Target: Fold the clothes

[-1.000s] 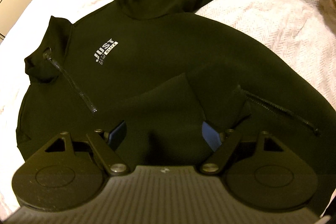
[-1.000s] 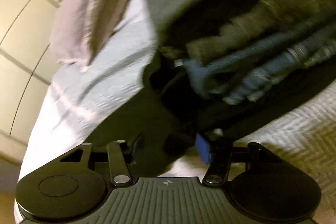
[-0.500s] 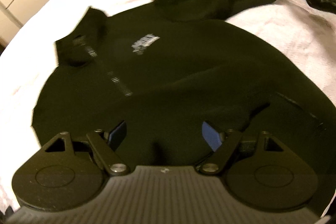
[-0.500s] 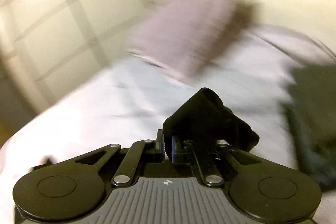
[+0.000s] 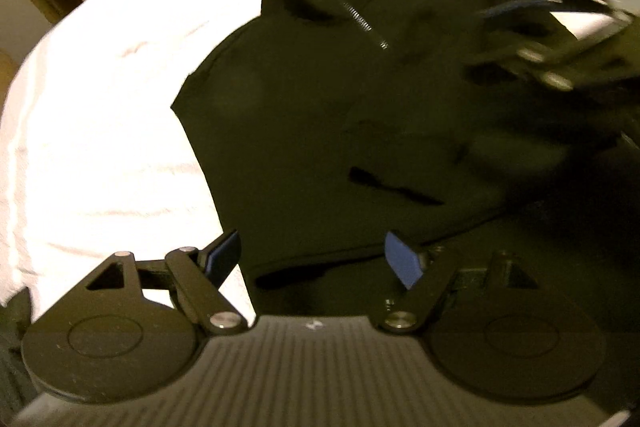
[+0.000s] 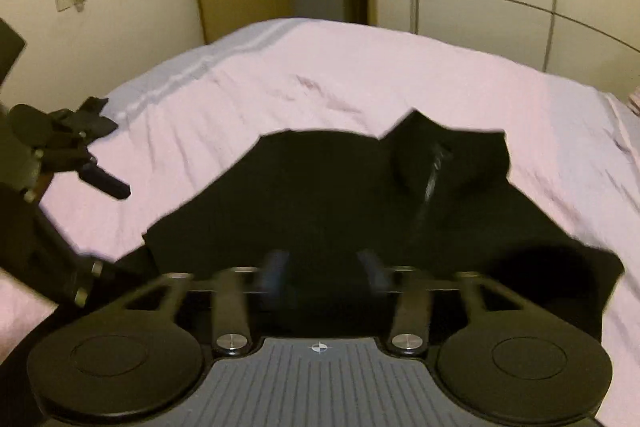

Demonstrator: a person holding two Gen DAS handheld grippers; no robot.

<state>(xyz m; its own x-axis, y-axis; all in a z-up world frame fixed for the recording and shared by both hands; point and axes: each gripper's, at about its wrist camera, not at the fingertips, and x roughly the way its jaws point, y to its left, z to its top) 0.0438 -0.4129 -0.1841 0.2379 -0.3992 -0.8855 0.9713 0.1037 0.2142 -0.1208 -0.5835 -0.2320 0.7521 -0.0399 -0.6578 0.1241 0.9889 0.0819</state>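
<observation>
Now one black zip-neck sweatshirt (image 5: 320, 115) lies flat on the white bed (image 5: 100, 147), both sleeves folded in over its front. From the left gripper (image 5: 312, 259) it stretches toward twelve o'clock, collar far, hem nearest, long axis straight ahead. The right gripper (image 6: 320, 267) hovers over its middle, collar at one o'clock. The right jaws have just been opening, with nothing pinched; the left stand wide and empty. Both of the two grippers are near; the left sits closer to the hem.

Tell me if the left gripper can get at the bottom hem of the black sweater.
Probably yes: the left gripper is open right above the hem of the sweater, with nothing between them.
</observation>
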